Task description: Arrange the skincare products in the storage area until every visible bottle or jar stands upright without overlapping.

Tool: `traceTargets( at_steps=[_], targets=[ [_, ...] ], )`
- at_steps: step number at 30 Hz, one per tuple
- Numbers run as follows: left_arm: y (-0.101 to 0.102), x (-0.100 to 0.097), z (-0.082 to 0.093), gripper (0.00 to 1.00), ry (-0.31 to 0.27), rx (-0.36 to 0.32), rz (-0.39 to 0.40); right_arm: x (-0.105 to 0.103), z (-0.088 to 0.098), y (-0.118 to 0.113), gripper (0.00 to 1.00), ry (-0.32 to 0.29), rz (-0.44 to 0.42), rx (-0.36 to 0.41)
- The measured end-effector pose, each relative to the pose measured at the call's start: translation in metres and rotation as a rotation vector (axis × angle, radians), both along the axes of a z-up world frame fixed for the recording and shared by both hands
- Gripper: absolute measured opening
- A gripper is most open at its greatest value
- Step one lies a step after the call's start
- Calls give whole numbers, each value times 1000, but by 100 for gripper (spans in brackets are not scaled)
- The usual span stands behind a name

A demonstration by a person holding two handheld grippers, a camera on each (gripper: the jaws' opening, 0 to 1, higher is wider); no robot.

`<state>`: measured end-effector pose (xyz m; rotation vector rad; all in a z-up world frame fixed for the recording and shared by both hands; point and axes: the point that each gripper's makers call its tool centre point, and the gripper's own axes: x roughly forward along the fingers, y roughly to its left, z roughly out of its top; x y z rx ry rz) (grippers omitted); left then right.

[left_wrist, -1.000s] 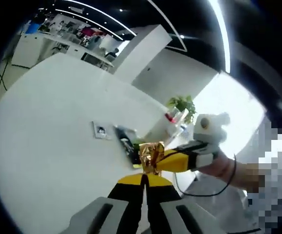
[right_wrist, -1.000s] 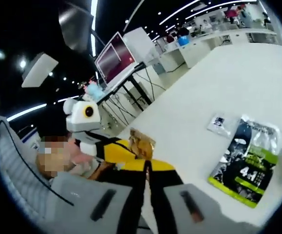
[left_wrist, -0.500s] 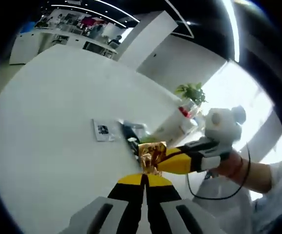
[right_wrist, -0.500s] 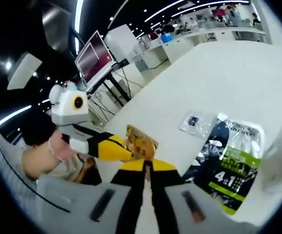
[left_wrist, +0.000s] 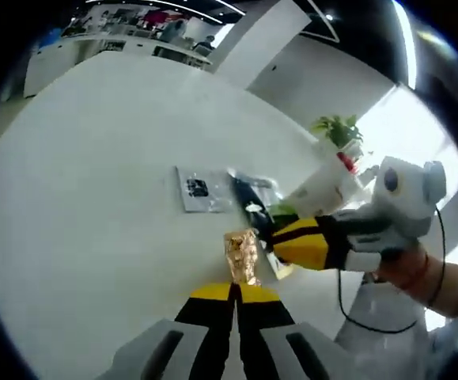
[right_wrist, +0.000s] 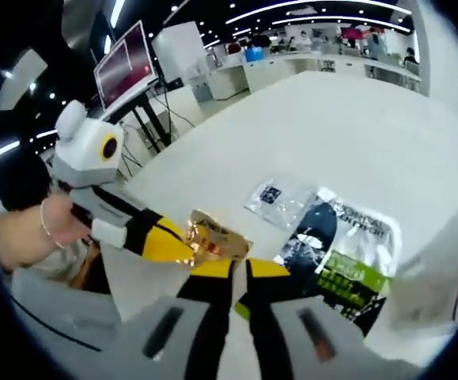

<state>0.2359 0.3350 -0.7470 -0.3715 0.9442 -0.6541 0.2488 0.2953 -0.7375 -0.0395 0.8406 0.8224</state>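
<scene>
A crumpled gold foil sachet stands just above the tips of my left gripper, which is shut on its lower edge. My right gripper reaches in from the right, its tip close beside the foil. In the right gripper view the gold sachet sits at the tip of the left gripper, just above my right gripper, whose jaws show a narrow gap. A white bottle with a red top stands behind.
A black-and-green pouch and a small clear sachet lie flat on the white table. A blurred white container is at the right edge. A potted plant stands farther back. A hand holds the left gripper.
My right gripper's jaws have parted slightly and its tip has drawn back from the gold sachet; the left gripper still holds it. Both views have tilted down toward the table.
</scene>
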Motion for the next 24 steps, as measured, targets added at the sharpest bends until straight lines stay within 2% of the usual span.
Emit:
traceTargets(
  at_steps=[2,4,6,11,12,14,16,17,18,23,24],
  targets=[
    [-2,0,-3,1,4,17,-6,-9,-7,7,7,36,51,-9],
    [-2,0,-6,1,2,34,-13,-10,-12,11,7,36,60,-16],
    [-2,1,-10,1,6,47,-18,-9,-18,12,7,24,63,-49],
    [-10,2,-10,1,8,41,-27,-11,-22,16,7,24,69,-66],
    [-11,3,-10,1,3,41,-30,-10,-25,13,7,10,78,-98],
    [-11,3,-13,2,-3,68,-35,-8,-25,13,5,-17,83,-108],
    [-9,5,-12,4,-24,74,-25,-8,-25,13,5,-14,77,-110],
    [-5,8,-13,5,-50,106,-15,-8,-25,13,5,-13,71,-111],
    [-5,11,-11,6,-71,105,-4,-7,-25,13,5,-13,65,-110],
    [9,21,-9,10,-177,228,5,-7,-26,13,5,-31,73,-111],
    [9,22,-9,12,-181,233,6,-7,-26,13,5,-31,73,-111]
  ],
)
